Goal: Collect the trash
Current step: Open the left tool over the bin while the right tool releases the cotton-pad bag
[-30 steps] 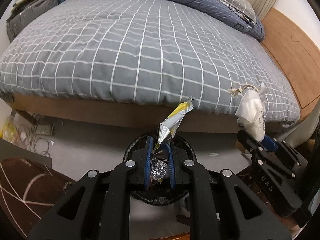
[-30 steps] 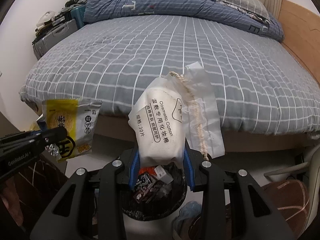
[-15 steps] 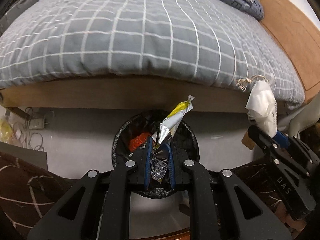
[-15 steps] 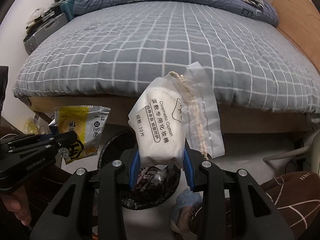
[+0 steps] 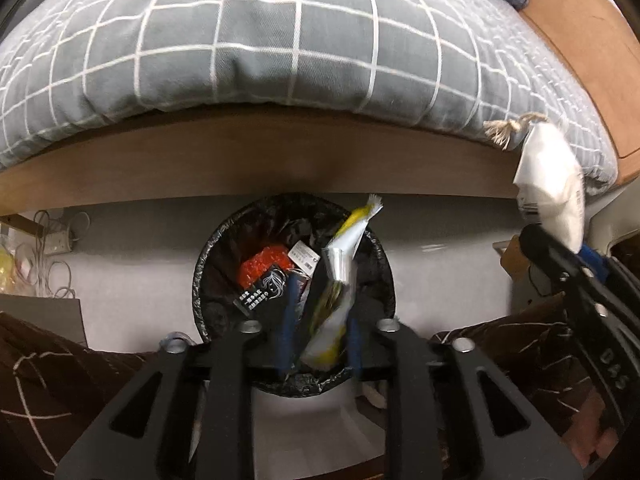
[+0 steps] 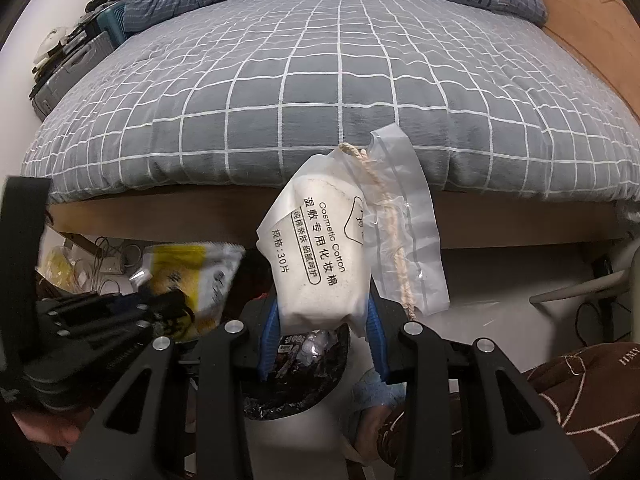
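Note:
A round bin with a black liner (image 5: 218, 242) stands on the floor by the bed and holds several pieces of trash. My left gripper (image 5: 318, 312) is above it with its jaws spread; the yellow and silver snack wrapper (image 5: 338, 280) hangs loose and blurred between the fingers, over the bin. My right gripper (image 6: 322, 320) is shut on a white cosmetic cotton bag (image 6: 320, 260) with a rope drawstring, held above the bin (image 6: 296, 364). The wrapper (image 6: 196, 280) and the left gripper (image 6: 104, 320) show at the left of the right wrist view. The cotton bag (image 5: 550, 196) shows at the right of the left wrist view.
A bed with a grey checked duvet (image 6: 320, 92) and a wooden frame (image 5: 280, 156) rises just behind the bin. Cables and a power strip (image 5: 56, 244) lie on the floor at left. A suitcase (image 6: 68, 72) stands at far left. Brown patterned fabric (image 6: 580, 400) lies at right.
Both grippers have come down and closer to the bin. The left jaws have spread and the snack wrapper has slipped loose between them. The right gripper still holds the cotton bag.

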`<state>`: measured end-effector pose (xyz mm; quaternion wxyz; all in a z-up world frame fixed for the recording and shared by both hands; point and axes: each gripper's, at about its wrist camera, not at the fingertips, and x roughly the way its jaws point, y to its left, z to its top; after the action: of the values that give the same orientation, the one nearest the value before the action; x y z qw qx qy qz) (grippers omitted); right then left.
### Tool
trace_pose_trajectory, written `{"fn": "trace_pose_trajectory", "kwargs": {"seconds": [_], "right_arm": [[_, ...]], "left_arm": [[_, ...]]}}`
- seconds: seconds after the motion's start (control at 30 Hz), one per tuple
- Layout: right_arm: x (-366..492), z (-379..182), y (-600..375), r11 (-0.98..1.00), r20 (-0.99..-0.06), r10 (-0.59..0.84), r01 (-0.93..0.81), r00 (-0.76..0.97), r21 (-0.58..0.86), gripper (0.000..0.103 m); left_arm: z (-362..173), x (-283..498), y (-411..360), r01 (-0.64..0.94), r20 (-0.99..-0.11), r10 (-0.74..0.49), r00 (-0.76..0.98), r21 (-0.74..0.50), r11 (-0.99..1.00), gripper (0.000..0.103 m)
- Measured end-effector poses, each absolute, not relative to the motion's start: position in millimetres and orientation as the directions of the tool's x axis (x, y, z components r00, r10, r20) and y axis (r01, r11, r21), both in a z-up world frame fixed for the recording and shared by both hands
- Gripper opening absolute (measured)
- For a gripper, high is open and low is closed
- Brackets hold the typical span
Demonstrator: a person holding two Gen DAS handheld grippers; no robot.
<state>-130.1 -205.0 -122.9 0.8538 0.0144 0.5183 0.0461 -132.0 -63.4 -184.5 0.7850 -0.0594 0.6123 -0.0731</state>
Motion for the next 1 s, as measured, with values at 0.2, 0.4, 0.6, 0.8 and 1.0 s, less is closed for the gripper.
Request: {"fn": "trace_pose_trajectory", "kwargs": {"seconds": [0.2, 0.4, 0.6, 0.8, 1.0], "right_arm": [[-126, -126, -200, 0.994, -0.886, 0.101, -0.076, 0.452, 0.075, 0.035], [-123, -124, -191, 0.991, -0.884, 0.128, -0.097, 0.45, 0.094, 0.036], [-121, -123, -169, 0.985, -0.881, 0.157, -0.133, 0.447, 0.108, 0.036], [-124, -125, -140, 0.974, -0.883, 0.196, -0.189, 0.426, 0.125, 0.036], [-126, -130, -112, 0.962, -0.893, 0.216, -0.24, 0.395, 0.127, 0.036]], "left_arm": [[-187, -129, -58, 0.02, -0.954, -0.152, 0.26, -0.152, 0.988, 0.066], [-177, -133, -50, 0.014, -0.944, -0.12, 0.306, -0.122, 0.992, 0.092], [-162, -141, -25, -0.017, -0.932, -0.102, 0.349, -0.115, 0.993, 0.097], [-152, -152, 10, -0.097, -0.927, -0.071, 0.369, -0.114, 0.989, 0.097], [-148, -161, 37, -0.133, -0.925, -0.031, 0.38, -0.088, 0.987, 0.097]]}}
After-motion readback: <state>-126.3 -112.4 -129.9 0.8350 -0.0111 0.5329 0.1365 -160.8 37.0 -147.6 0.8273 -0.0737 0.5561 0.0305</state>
